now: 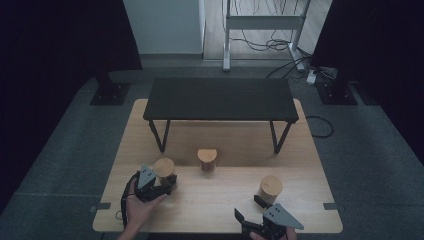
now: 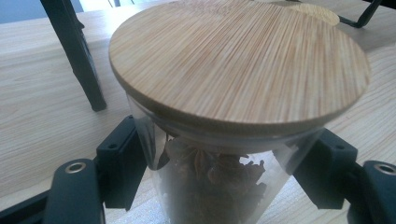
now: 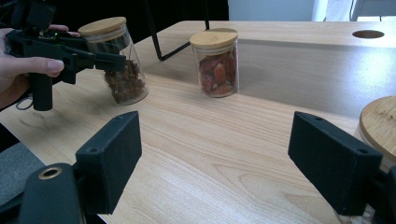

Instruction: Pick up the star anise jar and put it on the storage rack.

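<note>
The jar of star anise (image 2: 219, 154) is sitting between the jaws of the left tool (image 1: 159, 186), its glass wall pinched from both sides just under the bamboo lid (image 2: 238, 60). In the right gripper view the jar (image 3: 116, 65) is leaning, its lid tipped toward that tool's hand (image 3: 21, 65) and its base swung away; whether the base is touching the counter (image 1: 215, 200) I cannot tell. The left tool is gripping the jar firmly, with a hand (image 1: 140, 207) wrapped around the handle.

Beyond that tool, farther across the counter, a second jar holding red pieces (image 3: 215, 63) is standing upright, apart from the held one. Behind it the black shelf (image 1: 220, 97) is standing on thin legs.

The right tool (image 1: 252, 210) is hovering near the counter's near edge, its jaws standing wide with nothing between them. Just beside its far jaw, a third lidded jar (image 1: 270, 188) is standing upright, and its lid (image 3: 380, 126) is showing past the right-hand jaw in that tool's own view.
</note>
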Action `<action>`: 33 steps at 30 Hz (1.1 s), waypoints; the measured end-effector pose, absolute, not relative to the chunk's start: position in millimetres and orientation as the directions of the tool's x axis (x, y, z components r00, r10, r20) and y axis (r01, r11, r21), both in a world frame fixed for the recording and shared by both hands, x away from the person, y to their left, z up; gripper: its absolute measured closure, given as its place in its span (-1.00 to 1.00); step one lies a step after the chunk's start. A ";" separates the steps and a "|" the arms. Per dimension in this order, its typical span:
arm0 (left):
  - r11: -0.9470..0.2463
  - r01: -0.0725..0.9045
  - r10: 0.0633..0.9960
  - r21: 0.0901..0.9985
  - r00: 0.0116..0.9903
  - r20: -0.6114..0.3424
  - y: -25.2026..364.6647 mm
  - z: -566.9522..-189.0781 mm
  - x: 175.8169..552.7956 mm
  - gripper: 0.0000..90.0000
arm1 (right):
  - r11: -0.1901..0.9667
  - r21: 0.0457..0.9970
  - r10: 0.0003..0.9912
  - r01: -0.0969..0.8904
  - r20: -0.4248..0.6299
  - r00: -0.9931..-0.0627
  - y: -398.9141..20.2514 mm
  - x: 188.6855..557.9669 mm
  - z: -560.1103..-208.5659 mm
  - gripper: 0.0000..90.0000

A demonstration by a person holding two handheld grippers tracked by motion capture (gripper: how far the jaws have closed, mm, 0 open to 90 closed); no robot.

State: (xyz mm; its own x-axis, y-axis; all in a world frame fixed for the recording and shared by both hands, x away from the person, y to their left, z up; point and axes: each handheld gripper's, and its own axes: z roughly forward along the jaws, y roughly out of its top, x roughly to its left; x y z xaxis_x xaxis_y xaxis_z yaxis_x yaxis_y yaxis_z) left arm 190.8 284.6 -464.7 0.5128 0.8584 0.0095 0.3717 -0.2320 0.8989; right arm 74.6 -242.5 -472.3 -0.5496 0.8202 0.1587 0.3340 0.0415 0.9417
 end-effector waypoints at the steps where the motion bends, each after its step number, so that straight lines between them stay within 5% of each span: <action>1: -0.232 0.372 0.859 0.899 0.513 0.009 284.5 -464.6 190.8 -0.41 | 0.042 0.942 0.820 0.334 0.158 -0.550 -242.4 74.6 -472.3 -0.62; 33: -0.197 0.341 0.871 0.919 0.491 0.005 287.3 -463.5 182.7 -0.41 | 0.047 0.942 0.823 0.332 0.152 -0.547 -242.6 73.7 -472.8 -0.62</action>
